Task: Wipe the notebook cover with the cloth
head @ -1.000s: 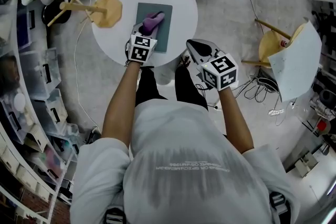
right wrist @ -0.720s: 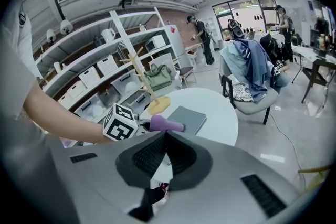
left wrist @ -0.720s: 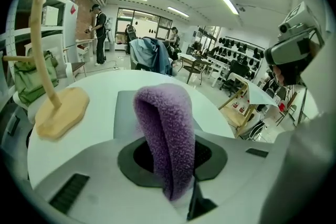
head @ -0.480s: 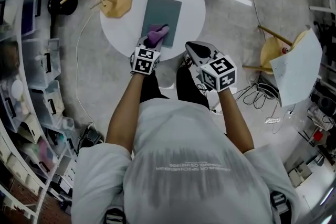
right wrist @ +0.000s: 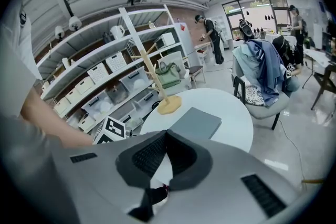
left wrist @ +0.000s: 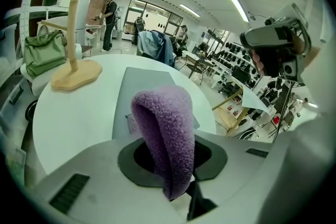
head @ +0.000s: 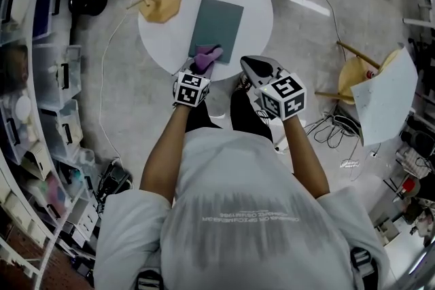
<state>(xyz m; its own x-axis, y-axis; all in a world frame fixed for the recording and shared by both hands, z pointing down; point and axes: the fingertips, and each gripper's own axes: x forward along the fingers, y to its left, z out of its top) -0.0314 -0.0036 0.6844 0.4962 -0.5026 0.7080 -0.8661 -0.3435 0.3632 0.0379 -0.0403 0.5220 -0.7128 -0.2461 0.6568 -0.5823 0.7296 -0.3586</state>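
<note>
centre frame: left gripper (head: 199, 70) clamps cloth (head: 206, 56) at lower edge of notebook (head: 219, 20); right gripper (head: 250, 63), jaws together, idles; unheld notebook may slide.

Wooden stand (head: 162, 3) on round white table (head: 257, 15); storage bins (head: 53, 75) left.

Head camera steeply overhead; gripper cameras low, all facing the round table (head: 257, 18)

We see the grey-green notebook (head: 217, 30) lying flat and closed, the fuzzy purple cloth (head: 206, 58) at its near edge.
</note>
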